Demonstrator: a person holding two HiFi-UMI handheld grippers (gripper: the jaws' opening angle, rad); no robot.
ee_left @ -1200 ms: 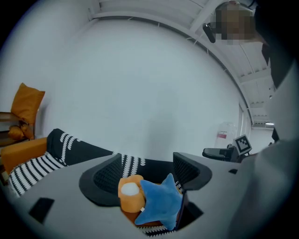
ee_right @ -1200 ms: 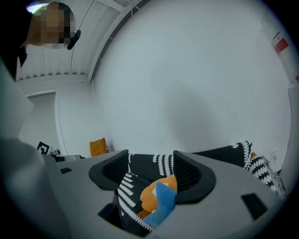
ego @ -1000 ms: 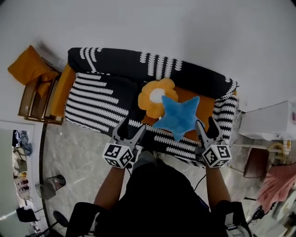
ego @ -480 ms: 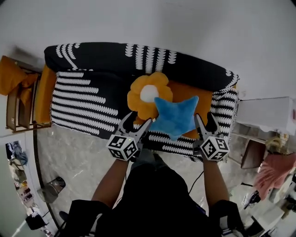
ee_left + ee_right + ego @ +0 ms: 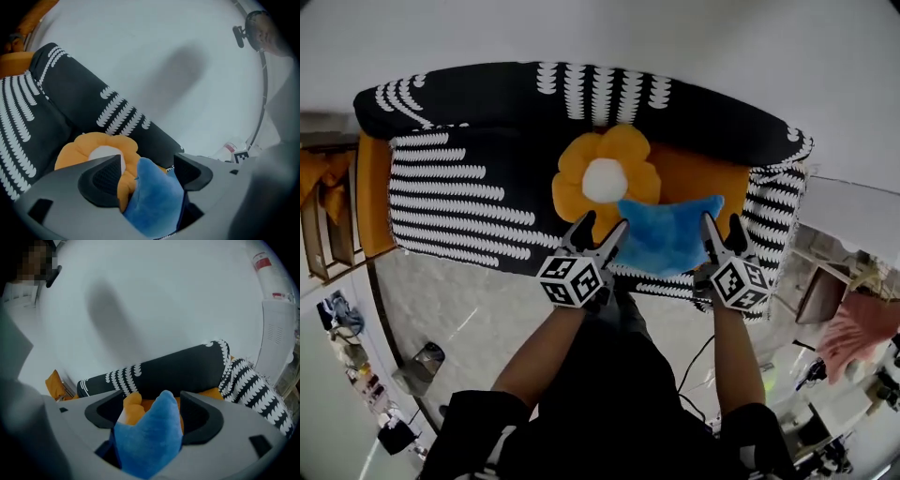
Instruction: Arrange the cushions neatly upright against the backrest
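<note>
Left hand-held gripper: jaws apart, one limb of a blue cushion between them, touching the right pad. Behind it, an orange flower cushion against the black patterned sofa backrest.

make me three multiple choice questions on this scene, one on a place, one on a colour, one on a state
1. Where is the flower cushion?
A. on the floor
B. on the sofa
C. on a shelf

2. What colour is the star cushion?
A. blue
B. red
C. green

3. The left gripper has its jaws:
A. shut tight, empty
B. clamped on the flower cushion
C. apart, star cushion between them

Answers:
1 B: the head view shows it sitting on the sofa.
2 A: all three views show it blue.
3 C: the left gripper view shows a star arm between parted jaws.
</note>
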